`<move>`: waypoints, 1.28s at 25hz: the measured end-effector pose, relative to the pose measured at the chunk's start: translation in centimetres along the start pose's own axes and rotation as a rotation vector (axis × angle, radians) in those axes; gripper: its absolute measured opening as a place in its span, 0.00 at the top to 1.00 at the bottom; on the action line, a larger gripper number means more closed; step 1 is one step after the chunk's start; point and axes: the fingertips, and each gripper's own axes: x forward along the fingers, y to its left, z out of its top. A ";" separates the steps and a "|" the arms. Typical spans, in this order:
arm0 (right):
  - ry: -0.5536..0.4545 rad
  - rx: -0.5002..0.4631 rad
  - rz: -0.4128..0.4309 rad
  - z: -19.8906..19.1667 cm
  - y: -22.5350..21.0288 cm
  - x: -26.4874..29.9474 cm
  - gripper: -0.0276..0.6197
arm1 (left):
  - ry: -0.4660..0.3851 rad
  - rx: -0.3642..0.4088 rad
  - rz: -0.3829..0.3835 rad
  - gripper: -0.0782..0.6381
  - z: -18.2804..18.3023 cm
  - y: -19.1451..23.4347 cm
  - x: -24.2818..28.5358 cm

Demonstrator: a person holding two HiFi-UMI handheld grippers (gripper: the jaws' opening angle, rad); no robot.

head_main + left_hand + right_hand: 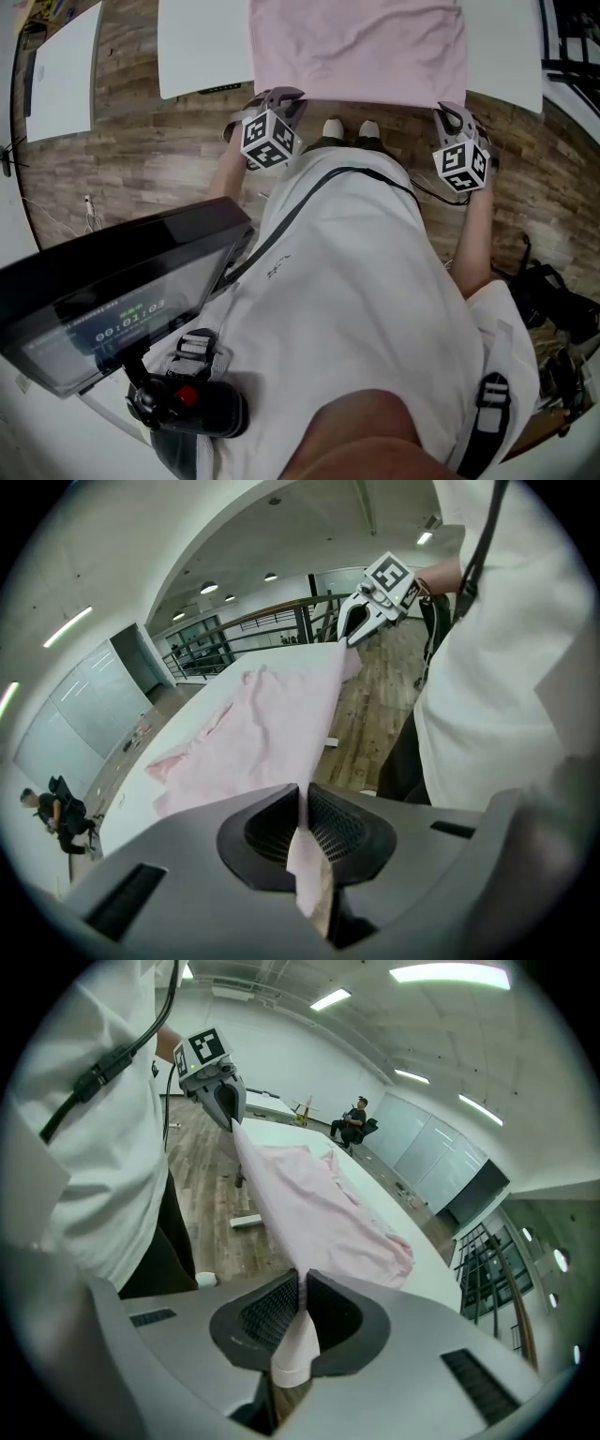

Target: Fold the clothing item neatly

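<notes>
White tabletop [202,56] over a wood-plank floor [141,159] carries the pink garment [356,47], spread flat with its near hem at the table's near edge. Your left gripper [278,96] and right gripper [451,112] are each clamped on a near corner of that hem, so the first fold looks barely begun. Next, carry both corners toward the far edge together, keeping the hem taut and level. Around you is a bright open hall with glass partitions [94,714].

Wood floor [141,159], wht table [202,47], ceiling lts [450,973]
</notes>
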 end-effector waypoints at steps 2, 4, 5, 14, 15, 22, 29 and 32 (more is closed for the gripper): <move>0.003 -0.032 -0.053 0.7 -1.9 -0.4 0.90 | -0.006 0.039 0.015 0.85 1.2 1.4 -0.5; 0.005 -0.063 -0.103 1.5 -4.2 -0.5 0.91 | -0.014 0.087 0.032 0.85 2.5 3.4 -1.0; 0.005 -0.078 -0.125 1.8 -5.2 -0.5 0.91 | -0.017 0.111 0.042 0.85 3.2 4.6 -1.1; -0.003 -0.156 -0.219 5.0 -11.2 0.7 0.91 | 0.002 0.210 0.156 0.85 5.9 12.0 -1.6; -0.002 -0.160 -0.220 5.3 -11.5 1.1 0.91 | 0.013 0.211 0.174 0.85 5.7 12.6 -1.3; -0.003 -0.226 -0.194 7.0 -12.6 4.2 0.90 | 0.089 0.250 0.297 0.85 4.2 16.2 0.0; -0.015 -0.283 -0.157 9.2 -14.0 5.5 0.91 | 0.128 0.266 0.358 0.85 3.9 18.8 -0.5; -0.012 -0.276 -0.152 9.7 -14.3 6.5 0.91 | 0.130 0.219 0.377 0.85 3.3 19.6 0.0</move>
